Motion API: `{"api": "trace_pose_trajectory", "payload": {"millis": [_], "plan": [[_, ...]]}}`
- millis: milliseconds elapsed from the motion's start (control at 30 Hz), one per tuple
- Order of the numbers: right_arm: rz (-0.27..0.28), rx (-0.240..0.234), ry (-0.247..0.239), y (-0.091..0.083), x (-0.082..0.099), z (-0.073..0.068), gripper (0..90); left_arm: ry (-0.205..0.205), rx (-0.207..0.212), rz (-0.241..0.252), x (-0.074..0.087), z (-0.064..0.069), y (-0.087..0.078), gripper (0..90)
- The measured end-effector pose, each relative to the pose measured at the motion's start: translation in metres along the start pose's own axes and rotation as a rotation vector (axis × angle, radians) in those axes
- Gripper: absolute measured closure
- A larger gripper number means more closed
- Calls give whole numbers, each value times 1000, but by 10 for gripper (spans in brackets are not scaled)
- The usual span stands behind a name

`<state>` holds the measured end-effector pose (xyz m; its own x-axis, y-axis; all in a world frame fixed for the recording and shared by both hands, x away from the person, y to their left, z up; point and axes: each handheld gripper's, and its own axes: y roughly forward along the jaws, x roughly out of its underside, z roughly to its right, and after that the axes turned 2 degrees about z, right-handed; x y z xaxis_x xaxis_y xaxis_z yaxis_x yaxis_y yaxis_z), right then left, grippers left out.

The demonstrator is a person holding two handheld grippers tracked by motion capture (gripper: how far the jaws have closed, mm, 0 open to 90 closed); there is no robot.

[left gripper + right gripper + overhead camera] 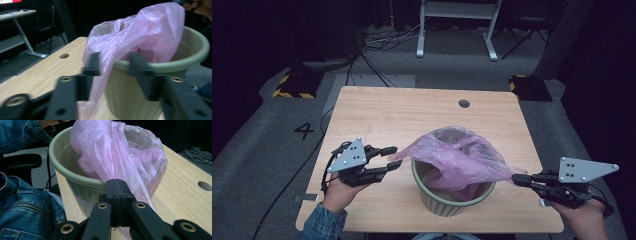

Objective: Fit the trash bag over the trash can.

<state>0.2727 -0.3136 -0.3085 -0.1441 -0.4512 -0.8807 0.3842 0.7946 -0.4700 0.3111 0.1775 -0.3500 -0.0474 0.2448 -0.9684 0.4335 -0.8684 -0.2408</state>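
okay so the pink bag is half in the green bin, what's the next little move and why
Probably close the left gripper on the bag edge hanging between its open jaws. The right gripper is already shut on the pink bag, pulling one side past the green bin's rim, while the left side droops loose outside the bin. Gripping both sides would let the bag's mouth be spread over the rim.

A round cable hole (464, 103) sits near the far edge of the wooden table (387, 115). Beyond the table stand a white desk frame (457, 25), loose cables (382, 40) and yellow-black striped blocks (292, 85).
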Motion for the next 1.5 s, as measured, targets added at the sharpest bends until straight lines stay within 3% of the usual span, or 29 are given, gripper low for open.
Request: {"api": "trace_pose_trajectory", "payload": {"millis": [100,167,267,300,333,433,600,667,767,900,1033,1100,1200,1300,1500], "plan": [[6,-7,11,3,0,3,876,13,8,-30,0,1,10,468],[6,-12,15,6,-1,5,874,14,-7,-51,-1,0,15,512],[6,-22,12,9,-2,5,874,-8,-30,-76,-2,-3,19,765],[7,-26,11,10,-3,4,876,2,-28,-64,-2,-1,18,865],[6,-35,10,11,-3,2,879,7,-18,-49,-2,0,17,897],[5,-63,8,9,0,-3,891,36,51,1,-1,9,8,899],[0,-123,15,5,14,-14,899,93,152,-34,15,23,2,900],[-25,-144,20,7,21,-18,899,107,211,-37,23,30,1,900],[-68,-144,36,13,32,-19,900,119,257,-49,31,36,2,900],[-103,-184,66,28,45,-20,900,120,322,-99,41,44,11,900],[-124,-215,68,44,51,-22,899,136,351,-190,49,49,26,900],[-140,-215,59,51,53,-23,899,144,335,-233,53,48,31,900],[-196,-170,47,63,59,-20,899,131,293,-296,65,40,36,900],[-227,-171,90,75,75,-12,899,100,262,-319,75,33,36,900],[-225,-190,141,82,90,-7,898,44,235,-321,84,28,28,900]]}}
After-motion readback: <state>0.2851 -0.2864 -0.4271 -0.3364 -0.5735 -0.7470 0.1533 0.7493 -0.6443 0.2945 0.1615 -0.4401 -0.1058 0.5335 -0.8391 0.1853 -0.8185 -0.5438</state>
